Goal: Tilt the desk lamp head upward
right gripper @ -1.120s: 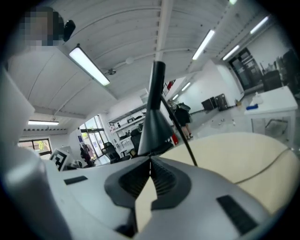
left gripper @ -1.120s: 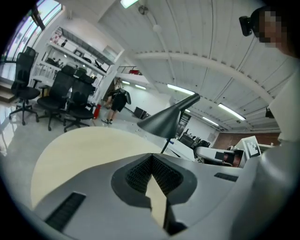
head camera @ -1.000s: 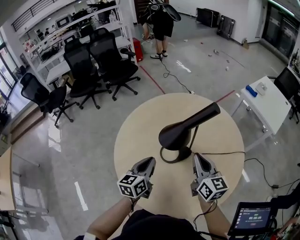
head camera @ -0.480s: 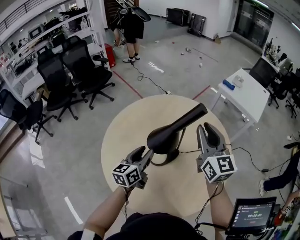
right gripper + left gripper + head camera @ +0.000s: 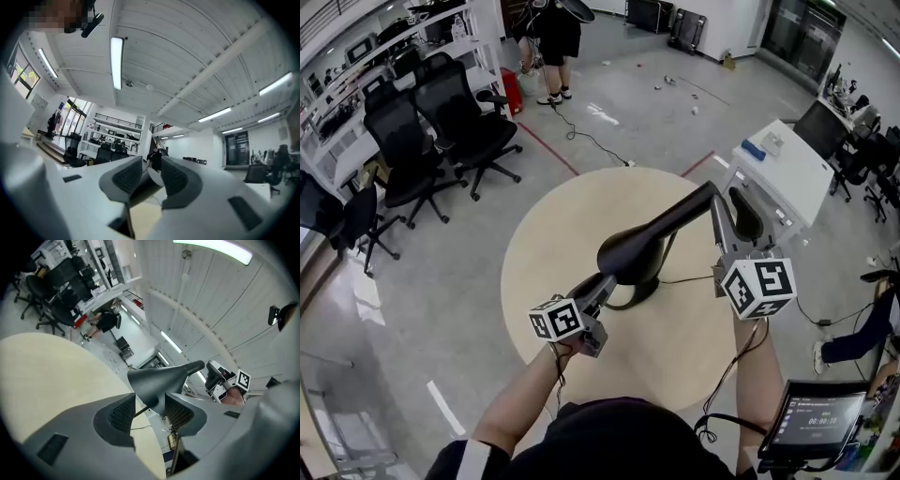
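A black desk lamp stands on the round wooden table. Its cone-shaped head slants up to a narrow end at the right. My left gripper points level at the wide end of the lamp head. Its jaws have just been opening; the cone sits in the gap of the left gripper, and the pads stand off it. My right gripper is raised beside the narrow end. In the right gripper view the dark narrow end of the lamp lies between the open jaws of that gripper.
The lamp's cable runs right across the table. Black office chairs stand at the left, a white desk at the right. A person stands far back. A screen sits at lower right.
The right gripper rose from the table's front up to the lamp head's narrow end. The left gripper moved in under the wide end, rolled, and its jaws opened.
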A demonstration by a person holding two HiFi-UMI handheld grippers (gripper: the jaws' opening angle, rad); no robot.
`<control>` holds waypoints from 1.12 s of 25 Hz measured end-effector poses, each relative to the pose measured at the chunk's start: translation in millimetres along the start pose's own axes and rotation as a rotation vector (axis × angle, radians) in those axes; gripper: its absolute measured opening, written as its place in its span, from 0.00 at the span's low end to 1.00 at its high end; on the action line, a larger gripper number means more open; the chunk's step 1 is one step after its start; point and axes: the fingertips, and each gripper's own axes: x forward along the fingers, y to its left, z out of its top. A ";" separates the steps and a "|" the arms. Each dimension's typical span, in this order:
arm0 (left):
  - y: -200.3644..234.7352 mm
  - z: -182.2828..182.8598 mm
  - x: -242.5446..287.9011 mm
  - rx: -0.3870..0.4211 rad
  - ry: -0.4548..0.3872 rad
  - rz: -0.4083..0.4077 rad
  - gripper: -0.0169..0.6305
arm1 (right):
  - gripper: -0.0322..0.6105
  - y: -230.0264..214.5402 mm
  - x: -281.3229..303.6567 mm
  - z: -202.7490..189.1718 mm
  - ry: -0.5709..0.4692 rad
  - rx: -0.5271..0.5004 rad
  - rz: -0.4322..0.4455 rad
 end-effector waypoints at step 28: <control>6.2 23.4 -3.7 -0.057 -0.082 0.015 0.30 | 0.21 -3.9 24.5 -36.5 0.064 0.150 0.099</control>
